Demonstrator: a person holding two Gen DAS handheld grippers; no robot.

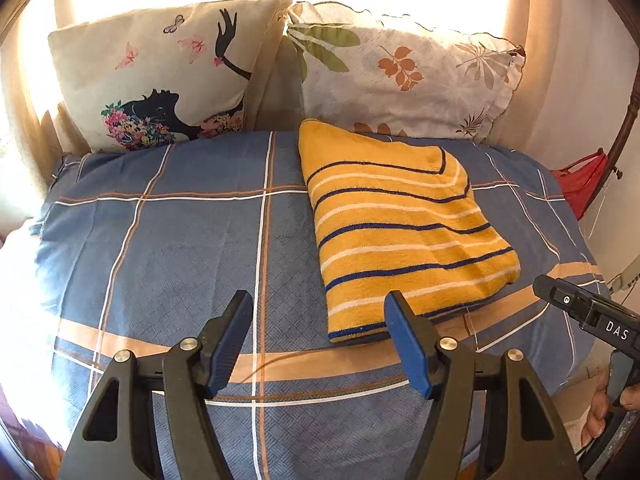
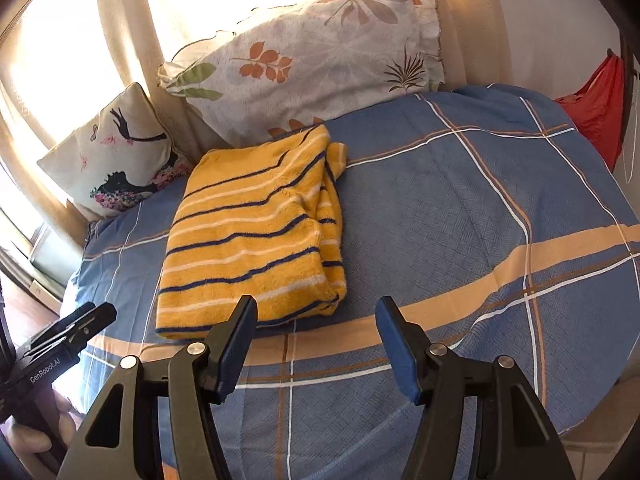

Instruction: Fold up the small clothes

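I see the yellow striped garment (image 1: 404, 236) is a fluffy, matt fleece cloth, and the bed cover (image 1: 180, 248) under it is a woven cloth with fine rough texture. My left claw (image 1: 320, 346) looks like matt black plastic with ribbed blue pads (image 1: 408, 344) and shiny metal pins.

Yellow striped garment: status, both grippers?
Left gripper open, empty. Right gripper open, empty. Yellow striped garment lies folded on the blue plaid bedspread, pads off it. Two pillows behind it, nothing in the way.
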